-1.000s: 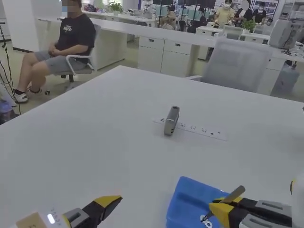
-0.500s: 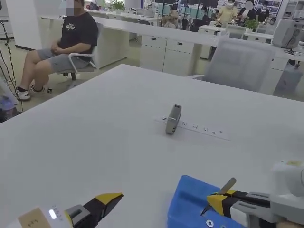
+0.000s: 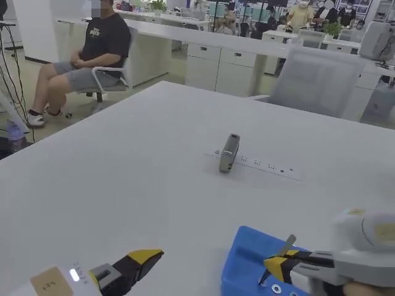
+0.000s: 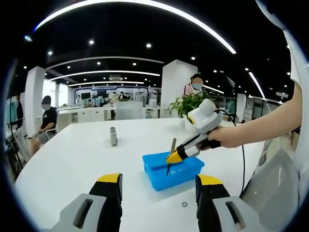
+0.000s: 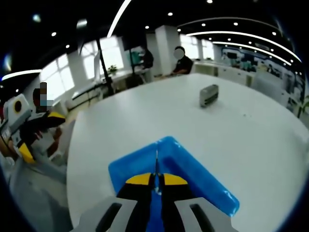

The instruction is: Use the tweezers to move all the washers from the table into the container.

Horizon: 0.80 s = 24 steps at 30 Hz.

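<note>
A blue container (image 3: 245, 262) sits on the white table (image 3: 136, 185) at the near right. Small washers (image 3: 276, 288) lie inside it. My right gripper (image 3: 276, 266) hovers over the container, shut on thin metal tweezers (image 3: 287, 242) whose points hang down into it. In the right gripper view the tweezers (image 5: 156, 164) stick out between the closed yellow jaws over the blue container (image 5: 198, 181). The left gripper (image 4: 159, 181) stands open with nothing in it, short of the container (image 4: 173, 170). One washer (image 4: 184, 204) lies on the table in front of it.
A grey adapter (image 3: 229, 152) is plugged into a white power strip (image 3: 266, 166) mid-table. A grey chair (image 3: 315, 80) stands at the far edge. A person (image 3: 92, 52) sits on a chair at the far left, off the table.
The head view has drifted a little. My right gripper with the tweezers has edged left over the container. The left gripper has barely moved.
</note>
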Each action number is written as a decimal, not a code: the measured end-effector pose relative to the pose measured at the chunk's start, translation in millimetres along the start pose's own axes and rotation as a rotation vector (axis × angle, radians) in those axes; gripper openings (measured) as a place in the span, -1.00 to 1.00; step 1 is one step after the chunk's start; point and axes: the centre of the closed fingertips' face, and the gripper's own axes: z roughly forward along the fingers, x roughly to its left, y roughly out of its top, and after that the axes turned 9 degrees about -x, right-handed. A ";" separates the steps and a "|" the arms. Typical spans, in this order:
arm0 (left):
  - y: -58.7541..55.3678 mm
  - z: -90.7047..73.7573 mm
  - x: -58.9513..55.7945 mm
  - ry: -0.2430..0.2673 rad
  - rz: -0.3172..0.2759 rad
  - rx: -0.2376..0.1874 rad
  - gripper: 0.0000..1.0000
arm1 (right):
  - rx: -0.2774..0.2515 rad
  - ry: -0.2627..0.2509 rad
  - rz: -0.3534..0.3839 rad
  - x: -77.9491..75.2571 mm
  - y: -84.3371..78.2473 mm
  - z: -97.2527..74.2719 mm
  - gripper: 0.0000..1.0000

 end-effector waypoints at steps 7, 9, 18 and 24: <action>-0.7 0.2 -0.1 -0.001 -0.002 0.004 0.22 | -0.011 -0.013 -0.019 0.6 1.9 -2.5 -0.93; -1.0 0.3 -0.3 -0.002 -0.002 0.005 0.22 | -0.020 -0.008 -0.017 1.8 4.6 -4.3 -0.93; -0.8 0.6 -0.8 -0.004 -0.003 0.004 0.21 | -0.064 0.006 -0.044 17.4 18.1 -21.8 -0.93; -1.0 0.8 -1.6 -0.008 -0.002 0.006 0.21 | -0.098 0.017 -0.049 28.3 29.1 -34.5 -0.93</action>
